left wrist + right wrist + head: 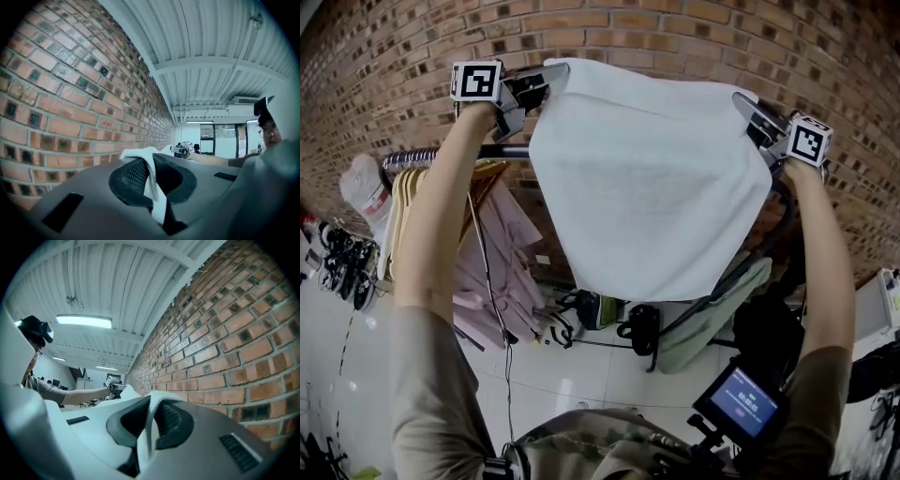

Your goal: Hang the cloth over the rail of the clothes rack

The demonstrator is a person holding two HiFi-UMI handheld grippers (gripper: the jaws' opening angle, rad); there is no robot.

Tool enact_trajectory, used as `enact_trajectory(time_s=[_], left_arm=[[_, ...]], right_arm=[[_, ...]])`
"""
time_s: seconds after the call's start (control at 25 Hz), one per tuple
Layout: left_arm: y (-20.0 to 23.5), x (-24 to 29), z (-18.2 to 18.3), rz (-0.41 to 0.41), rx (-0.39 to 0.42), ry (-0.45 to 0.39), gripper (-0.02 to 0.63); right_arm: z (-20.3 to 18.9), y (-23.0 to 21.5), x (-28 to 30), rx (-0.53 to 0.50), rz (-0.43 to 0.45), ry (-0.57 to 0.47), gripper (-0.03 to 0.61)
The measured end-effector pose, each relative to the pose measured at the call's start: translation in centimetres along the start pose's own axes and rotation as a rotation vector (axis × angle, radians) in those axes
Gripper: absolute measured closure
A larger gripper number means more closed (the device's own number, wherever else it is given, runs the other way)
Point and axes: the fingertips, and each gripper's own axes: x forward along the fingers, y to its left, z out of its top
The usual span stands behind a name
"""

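Observation:
A white cloth (pixel 647 178) hangs spread between my two grippers, in front of the brick wall. My left gripper (pixel 536 92) is shut on the cloth's upper left corner; in the left gripper view the cloth (pixel 149 176) is pinched between the dark jaws. My right gripper (pixel 750 112) is shut on the upper right corner, and the cloth (pixel 149 430) shows pressed between its jaws. The dark rail (pixel 502 150) of the clothes rack runs behind the cloth, just below my left gripper. Most of the rail is hidden by the cloth.
Pink garments (pixel 492 253) on hangers fill the rack's left part, and a pale green garment (pixel 712 314) hangs lower right. Bags (pixel 614 319) and shoes (pixel 342 262) lie on the white floor. The brick wall (pixel 656 33) stands close behind. A small screen (pixel 741 403) sits by my body.

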Motion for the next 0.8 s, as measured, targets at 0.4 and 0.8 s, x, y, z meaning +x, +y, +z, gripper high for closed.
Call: enact_trajectory(time_s=[0.4, 0.8], left_arm=[[2.9, 2.1, -4.7, 0.032, -0.071, 0.225, 0.598], [5.1, 2.1, -7.0, 0.089, -0.045, 0.232, 0.597]], right_arm=[[-5.2, -0.1, 0.4, 0.030, 0.007, 0.154, 0.561], [-7.2, -2.0, 0.5, 0.070, -0.031, 0.224, 0.561]])
